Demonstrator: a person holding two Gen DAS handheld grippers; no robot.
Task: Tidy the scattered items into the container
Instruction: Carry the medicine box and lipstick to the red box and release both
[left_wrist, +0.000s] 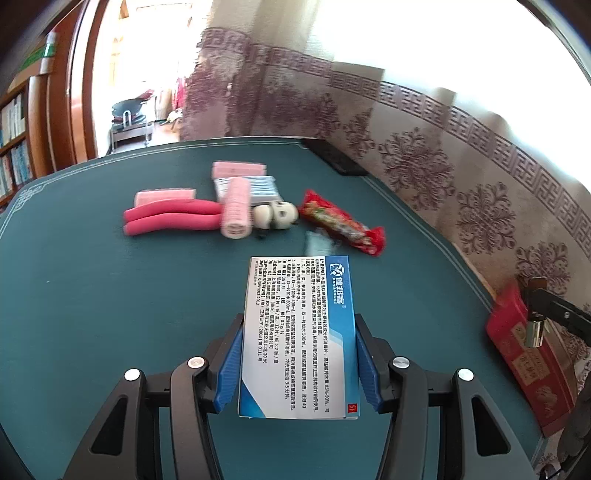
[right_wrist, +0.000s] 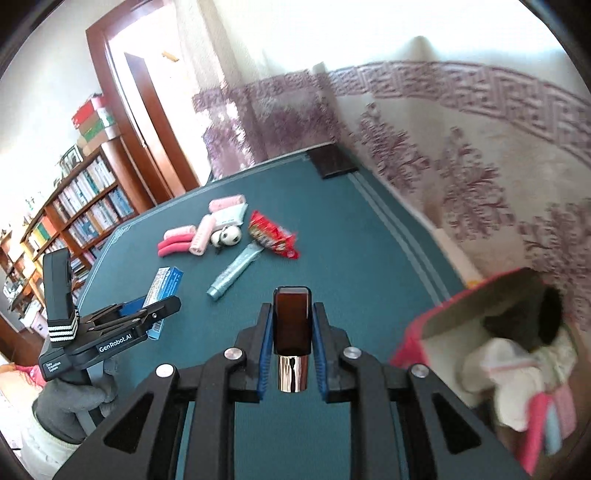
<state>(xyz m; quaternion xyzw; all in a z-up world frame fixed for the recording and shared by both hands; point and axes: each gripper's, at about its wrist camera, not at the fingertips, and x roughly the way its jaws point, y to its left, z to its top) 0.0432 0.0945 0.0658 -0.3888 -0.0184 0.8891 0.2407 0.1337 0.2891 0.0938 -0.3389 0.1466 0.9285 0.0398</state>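
My left gripper (left_wrist: 298, 321) is shut on a blue and white medicine box (left_wrist: 295, 332), held above the green table (left_wrist: 110, 314). My right gripper (right_wrist: 292, 308) is shut on a small brown bottle with a silver cap (right_wrist: 291, 325). To its right stands the red container (right_wrist: 413, 339), with cloths inside. On the far part of the table lie pink foam rollers (right_wrist: 173, 245), a pink hair roller (right_wrist: 201, 234), a panda toy (right_wrist: 227, 236), a red snack pack (right_wrist: 273, 234) and a teal tube (right_wrist: 236, 269). In the left wrist view the container (left_wrist: 517, 362) is at the table's right edge.
A dark flat object (right_wrist: 332, 162) lies at the far corner of the table. A patterned curtain (right_wrist: 461, 177) runs along the table's right side. A bookshelf (right_wrist: 74, 206) and a doorway stand beyond the left edge. A gloved hand (right_wrist: 74, 398) holds the left gripper.
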